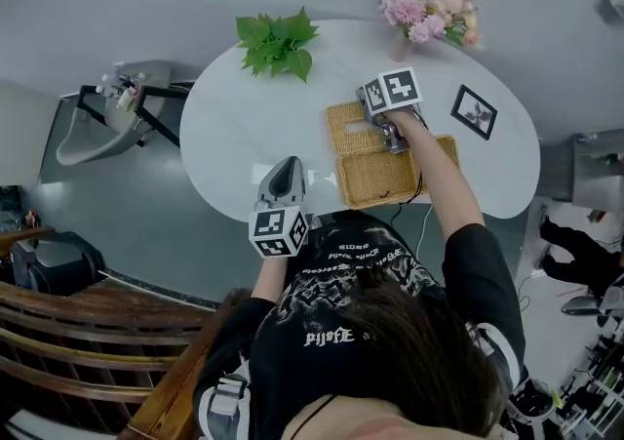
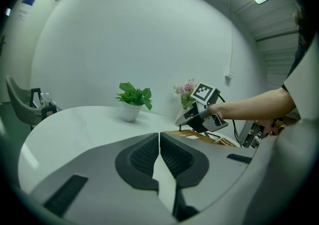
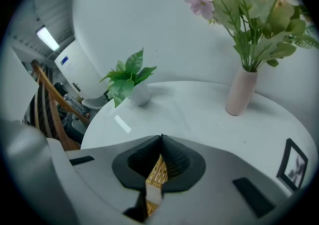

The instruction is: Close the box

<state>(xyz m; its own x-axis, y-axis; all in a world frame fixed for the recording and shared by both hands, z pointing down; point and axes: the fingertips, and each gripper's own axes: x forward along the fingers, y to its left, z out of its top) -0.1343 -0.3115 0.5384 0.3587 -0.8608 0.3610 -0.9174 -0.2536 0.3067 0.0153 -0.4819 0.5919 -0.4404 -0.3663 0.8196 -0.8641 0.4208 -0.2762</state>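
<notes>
A: A white oval table (image 1: 234, 126) stands over grey floor. The tan wicker box (image 1: 390, 184) sits right of centre, and its lid (image 1: 347, 128) is open on the far side.

B: The right gripper (image 3: 160, 161) pinches the lid's woven edge. The left gripper (image 2: 159, 158) is pressed together on nothing, by the near edge.

A: Risk?

B: It's a thin pinch, so the lid may slip out mid-swing, or the unsteadied box may drag.

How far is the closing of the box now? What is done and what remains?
Done: the right gripper is shut on a wicker edge, apparently the lid. In hand: that grip; the lid is open beside the box. Remaining: swing it down onto the box, release. The left gripper is shut, empty, away from the box.
</notes>
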